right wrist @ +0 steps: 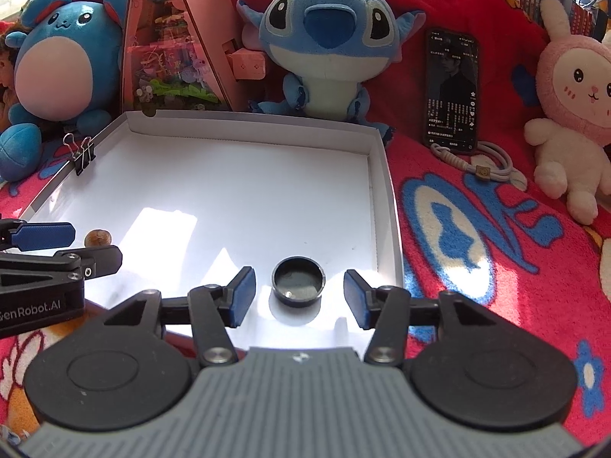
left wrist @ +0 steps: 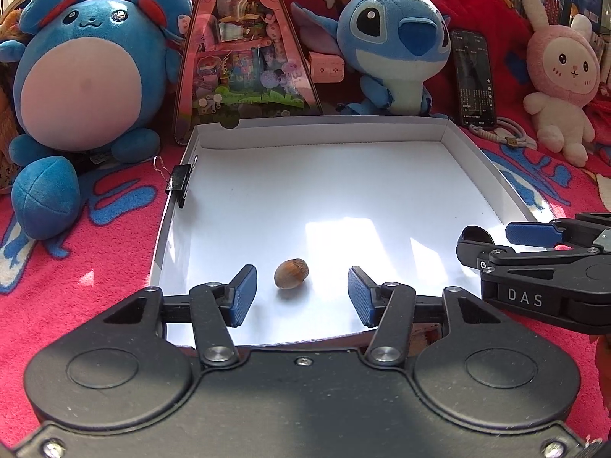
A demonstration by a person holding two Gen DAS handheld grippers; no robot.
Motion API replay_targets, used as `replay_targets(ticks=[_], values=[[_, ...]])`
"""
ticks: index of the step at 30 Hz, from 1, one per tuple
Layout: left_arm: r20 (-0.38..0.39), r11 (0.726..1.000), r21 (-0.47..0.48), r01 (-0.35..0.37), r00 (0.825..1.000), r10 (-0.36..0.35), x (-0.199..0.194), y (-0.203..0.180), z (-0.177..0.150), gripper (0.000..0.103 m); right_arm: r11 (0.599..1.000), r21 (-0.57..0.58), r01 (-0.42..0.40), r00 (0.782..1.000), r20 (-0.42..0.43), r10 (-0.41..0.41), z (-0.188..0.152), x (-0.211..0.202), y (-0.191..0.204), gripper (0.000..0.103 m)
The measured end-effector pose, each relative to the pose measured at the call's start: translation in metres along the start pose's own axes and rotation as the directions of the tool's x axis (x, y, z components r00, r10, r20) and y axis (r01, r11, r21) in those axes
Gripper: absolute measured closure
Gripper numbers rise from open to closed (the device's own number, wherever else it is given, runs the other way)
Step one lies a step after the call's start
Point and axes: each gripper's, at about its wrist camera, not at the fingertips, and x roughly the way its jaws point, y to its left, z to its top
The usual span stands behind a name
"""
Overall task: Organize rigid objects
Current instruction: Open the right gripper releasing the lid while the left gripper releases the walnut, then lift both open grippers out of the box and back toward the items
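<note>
Partly hidden things first: from my left wrist camera the black cap (left wrist: 473, 237) is mostly covered by my right gripper (left wrist: 496, 242), so only its round rim shows. From my right wrist camera the hazelnut (right wrist: 98, 237) peeks out behind my left gripper (right wrist: 72, 246), its lower half blocked. The near edge of the white tray (left wrist: 477, 175) is cut off by my own gripper bodies in both views.

That shallow white tray lies on a red blanket (right wrist: 477, 229), and it holds both task things. The hazelnut (left wrist: 291, 273) sits on the tray floor near the front, between the pads of my left gripper (left wrist: 301, 292), touching neither. The cap (right wrist: 298, 281) rests on the tray floor toward the tray's right wall, between the pads of my right gripper (right wrist: 299, 293), also untouched. A black binder clip (left wrist: 179, 183) grips the tray's left wall.

Both pairs of jaws stand wide and hold nothing.

The hazelnut is brown and glossy with a paler, rougher end. The cap is a low dark ring, hollow side up, with a greyish floor.

Behind the tray stand a Stitch plush (right wrist: 324, 53) and a phone (right wrist: 452, 89).
</note>
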Motion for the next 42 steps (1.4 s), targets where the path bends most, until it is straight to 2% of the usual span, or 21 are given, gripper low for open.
replay_targets(ticks=[9,21,42], values=[[0.036,0.999,0.034,0.006,0.999,-0.007,-0.018,-0.003,-0.006,0.038,1.0,0.008,-0.009,1.0,0.027,0.009,-0.005,-0.013,-0.004,0.028],[0.078,0.998,0.053,0.032,0.996,-0.036,-0.051,-0.004,-0.021,0.03,0.998,0.033,-0.055,0.996,0.071,0.053,-0.016,-0.042,-0.014,0.021],[0.093,0.994,0.053,0.095,0.991,-0.1,-0.091,-0.002,-0.062,0.025,0.992,0.066,-0.108,0.986,0.138,0.098,-0.049,-0.087,-0.02,0.015]])
